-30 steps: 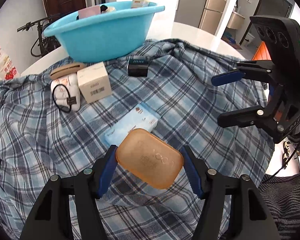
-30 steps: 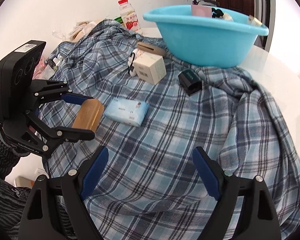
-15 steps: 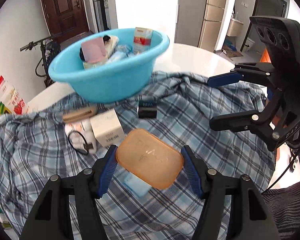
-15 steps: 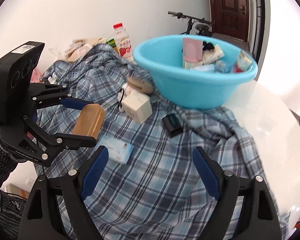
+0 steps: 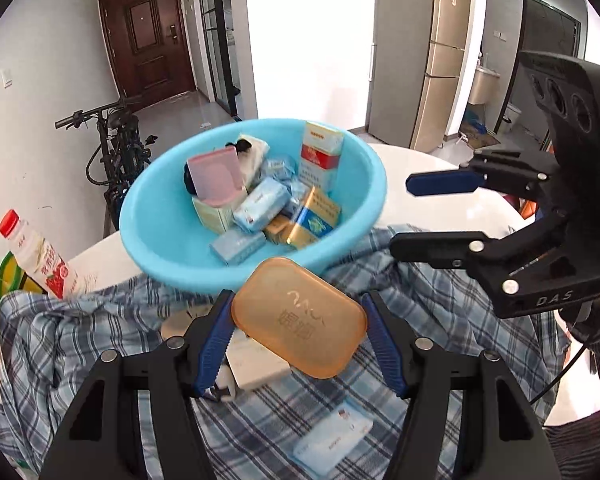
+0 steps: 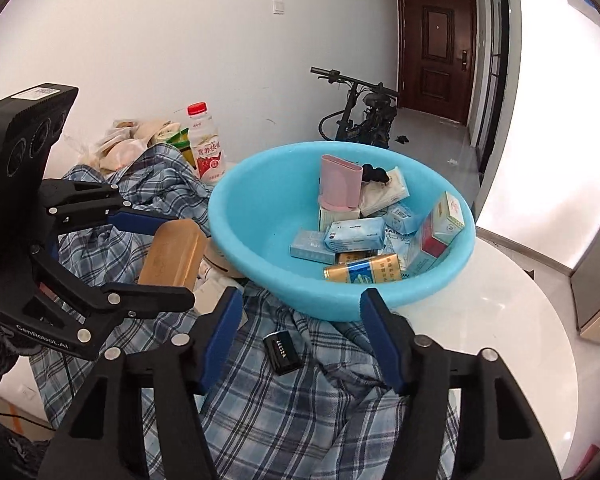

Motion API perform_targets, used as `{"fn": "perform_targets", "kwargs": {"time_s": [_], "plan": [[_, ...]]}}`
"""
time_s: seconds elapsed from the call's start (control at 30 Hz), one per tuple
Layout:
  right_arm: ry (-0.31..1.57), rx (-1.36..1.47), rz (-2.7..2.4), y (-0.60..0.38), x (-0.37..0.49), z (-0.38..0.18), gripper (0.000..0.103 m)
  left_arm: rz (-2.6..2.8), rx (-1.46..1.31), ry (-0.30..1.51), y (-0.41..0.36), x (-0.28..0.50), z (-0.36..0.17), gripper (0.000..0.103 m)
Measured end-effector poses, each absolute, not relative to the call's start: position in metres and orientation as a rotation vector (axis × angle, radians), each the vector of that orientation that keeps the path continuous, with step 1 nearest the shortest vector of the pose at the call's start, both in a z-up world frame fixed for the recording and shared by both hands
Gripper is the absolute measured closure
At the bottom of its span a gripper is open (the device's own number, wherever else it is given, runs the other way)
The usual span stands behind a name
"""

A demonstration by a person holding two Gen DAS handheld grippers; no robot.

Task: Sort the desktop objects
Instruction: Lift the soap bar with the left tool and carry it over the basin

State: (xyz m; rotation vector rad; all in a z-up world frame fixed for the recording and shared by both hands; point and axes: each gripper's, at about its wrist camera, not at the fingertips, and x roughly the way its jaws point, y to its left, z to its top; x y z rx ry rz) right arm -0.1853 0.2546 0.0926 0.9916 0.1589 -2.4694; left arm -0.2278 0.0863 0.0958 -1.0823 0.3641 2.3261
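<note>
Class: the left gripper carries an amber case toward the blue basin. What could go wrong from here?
1. The amber case is gripped by its edges and tilted, so it may slip from the left gripper.
2. The blue basin is crowded; the case could knock the upright pink holder.

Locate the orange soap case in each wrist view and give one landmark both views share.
Left wrist view: orange soap case, lower centre, clamped between this view's own tongs.
Right wrist view: the case, left of centre, edge-on, in the other tongs.
Shared landmark: blue basin, just beyond the case in both.
</note>
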Motion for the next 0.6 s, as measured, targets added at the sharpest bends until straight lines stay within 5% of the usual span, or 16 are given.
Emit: {"fn": "perform_targets", "kwargs": {"time_s": [0.6], "plan": [[-0.136,1.157,-2.428,0.278,-0.309,0.089,0.059,2.363,-1.234,0.303,0.108,-0.364,0.097,0.037]]}}
